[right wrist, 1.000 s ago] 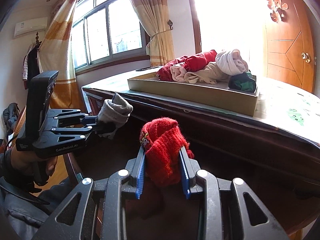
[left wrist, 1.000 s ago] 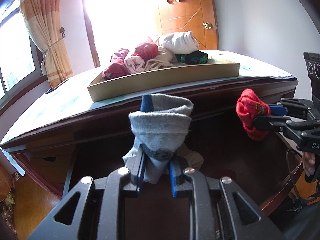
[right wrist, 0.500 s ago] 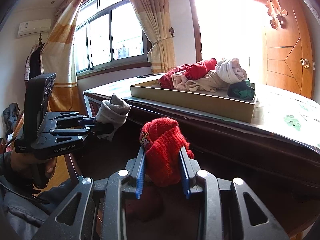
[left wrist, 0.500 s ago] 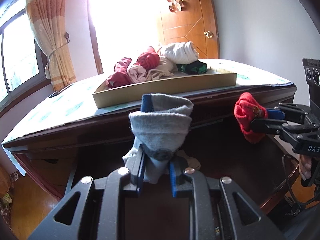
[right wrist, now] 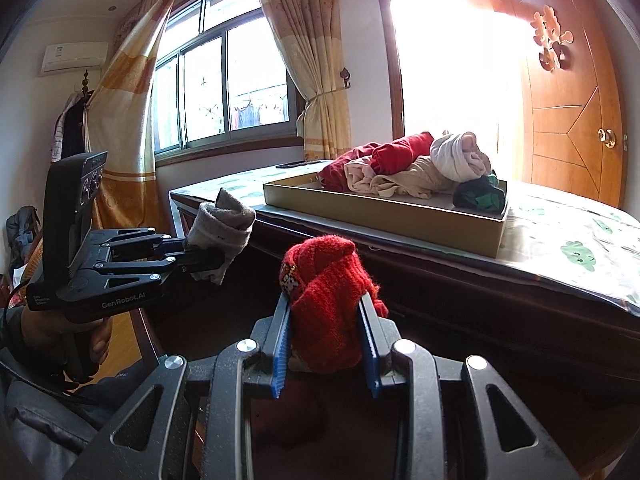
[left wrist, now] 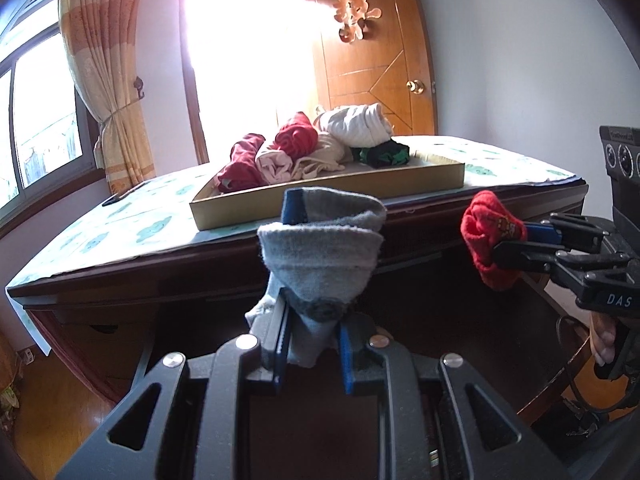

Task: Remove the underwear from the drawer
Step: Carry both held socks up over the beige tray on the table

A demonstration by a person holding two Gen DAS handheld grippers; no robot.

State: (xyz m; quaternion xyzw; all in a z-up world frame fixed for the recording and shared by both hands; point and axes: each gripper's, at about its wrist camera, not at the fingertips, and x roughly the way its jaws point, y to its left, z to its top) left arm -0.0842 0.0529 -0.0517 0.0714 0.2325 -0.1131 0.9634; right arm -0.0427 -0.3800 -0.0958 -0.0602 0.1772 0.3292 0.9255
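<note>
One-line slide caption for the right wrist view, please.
Right gripper clamps a red knitted bundle before the tray of rolled garments.

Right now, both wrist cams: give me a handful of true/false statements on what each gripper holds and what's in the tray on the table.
1. The left gripper is shut on a grey bundle of cloth. True.
2. The right gripper is open and holds nothing. False: it is shut on a red bundle of cloth.
3. The tray on the table holds several rolled pieces of clothing. True.
4. The red bundle lies in the tray. False: it is held up in front of the table edge, clear of the tray.
5. The dark green roll sits at the tray's window end. False: it sits at the end nearer the door.
</note>
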